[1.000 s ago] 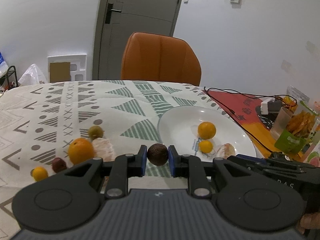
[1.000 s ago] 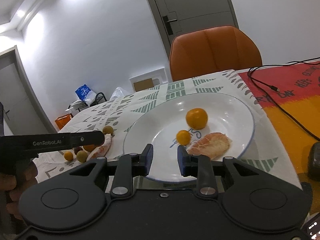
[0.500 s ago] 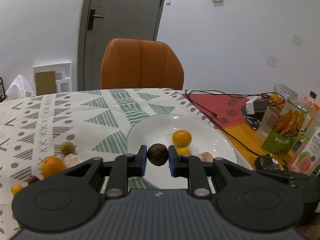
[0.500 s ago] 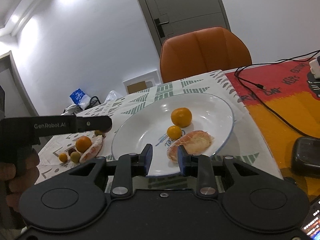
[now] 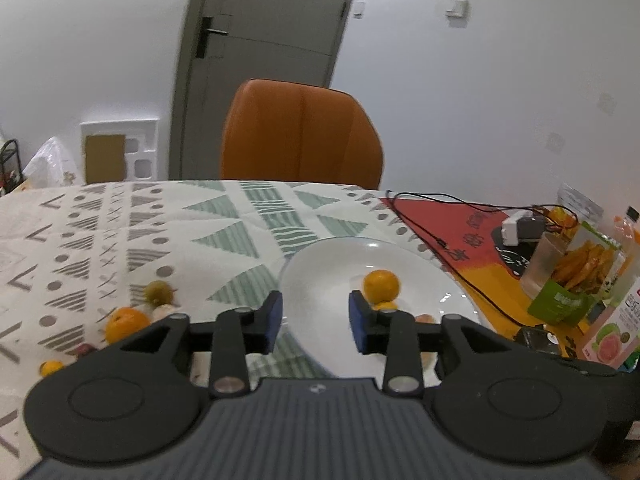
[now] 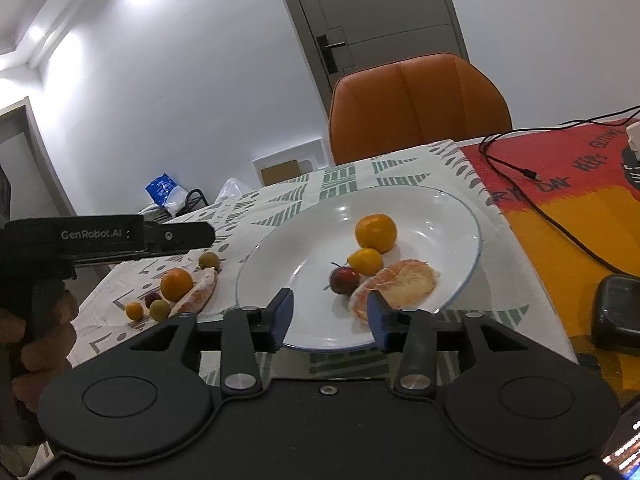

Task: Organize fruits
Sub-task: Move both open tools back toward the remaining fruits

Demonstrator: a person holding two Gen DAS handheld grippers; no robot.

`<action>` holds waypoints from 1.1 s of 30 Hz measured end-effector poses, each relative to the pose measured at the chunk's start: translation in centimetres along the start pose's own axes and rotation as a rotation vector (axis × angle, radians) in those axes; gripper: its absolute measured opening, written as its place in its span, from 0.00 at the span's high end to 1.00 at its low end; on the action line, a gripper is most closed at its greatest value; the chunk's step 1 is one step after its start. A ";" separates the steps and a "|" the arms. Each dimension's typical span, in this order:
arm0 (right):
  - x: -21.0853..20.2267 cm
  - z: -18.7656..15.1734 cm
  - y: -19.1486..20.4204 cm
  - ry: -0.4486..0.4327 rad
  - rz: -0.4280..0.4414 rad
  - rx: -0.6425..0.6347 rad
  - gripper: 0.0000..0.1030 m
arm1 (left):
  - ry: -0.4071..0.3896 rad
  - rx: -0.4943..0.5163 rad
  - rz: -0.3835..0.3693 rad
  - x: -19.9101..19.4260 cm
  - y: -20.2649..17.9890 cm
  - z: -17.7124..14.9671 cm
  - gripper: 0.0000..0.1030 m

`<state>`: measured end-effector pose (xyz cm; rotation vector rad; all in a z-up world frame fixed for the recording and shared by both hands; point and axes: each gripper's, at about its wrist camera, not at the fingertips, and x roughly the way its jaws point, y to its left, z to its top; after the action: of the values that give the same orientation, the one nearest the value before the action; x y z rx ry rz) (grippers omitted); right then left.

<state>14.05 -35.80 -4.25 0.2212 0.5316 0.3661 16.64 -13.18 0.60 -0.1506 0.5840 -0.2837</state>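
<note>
A white plate (image 6: 448, 216) holds an orange (image 6: 376, 233), a small yellow citrus (image 6: 365, 261), a dark plum (image 6: 343, 279) and a peeled pomelo segment (image 6: 404, 285). My right gripper (image 6: 329, 318) is open at the plate's near rim. My left gripper (image 5: 316, 320) is open and empty above the plate (image 5: 328, 264); the orange (image 5: 381, 286) shows beyond it. Left of the plate on the cloth lie an orange (image 6: 176, 283), a second pomelo piece (image 6: 198, 292), green fruits (image 6: 209, 259), a dark plum (image 6: 152, 299) and a tiny citrus (image 6: 134, 311).
An orange chair (image 5: 300, 136) stands behind the table. A black cable (image 6: 536, 200) crosses the red-orange mat (image 6: 568, 216). A black device (image 6: 618, 312) lies at the right. Snack packets (image 5: 580, 272) stand on the right edge. A hand (image 6: 36, 344) holds the left gripper's handle.
My left gripper opened and let go of the dark plum, which now lies on the plate by the small citrus. My right gripper opened wider and moved nearer the plate.
</note>
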 end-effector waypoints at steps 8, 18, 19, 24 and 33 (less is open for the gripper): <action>0.5 0.4 1.6 -0.002 0.032 -0.013 0.45 | -0.017 -0.064 0.068 -1.7 3.7 -0.2 0.63; 1.4 0.6 4.0 0.006 0.066 -0.047 0.41 | -0.060 -0.116 0.127 -4.0 7.1 -0.1 0.63; 1.5 0.6 4.2 0.008 0.068 -0.052 0.41 | -0.064 -0.120 0.133 -4.2 7.4 -0.1 0.63; 2.0 0.7 5.5 0.012 0.086 -0.072 0.39 | -0.075 -0.148 0.165 -5.1 9.0 0.0 0.59; 3.0 0.8 7.6 0.018 0.107 -0.098 0.11 | -0.099 -0.164 0.195 -6.3 11.0 -0.2 0.31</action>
<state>14.74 -27.73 -2.70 0.1516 0.5196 0.4973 13.93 -0.79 1.25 -0.2626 0.5186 -0.0391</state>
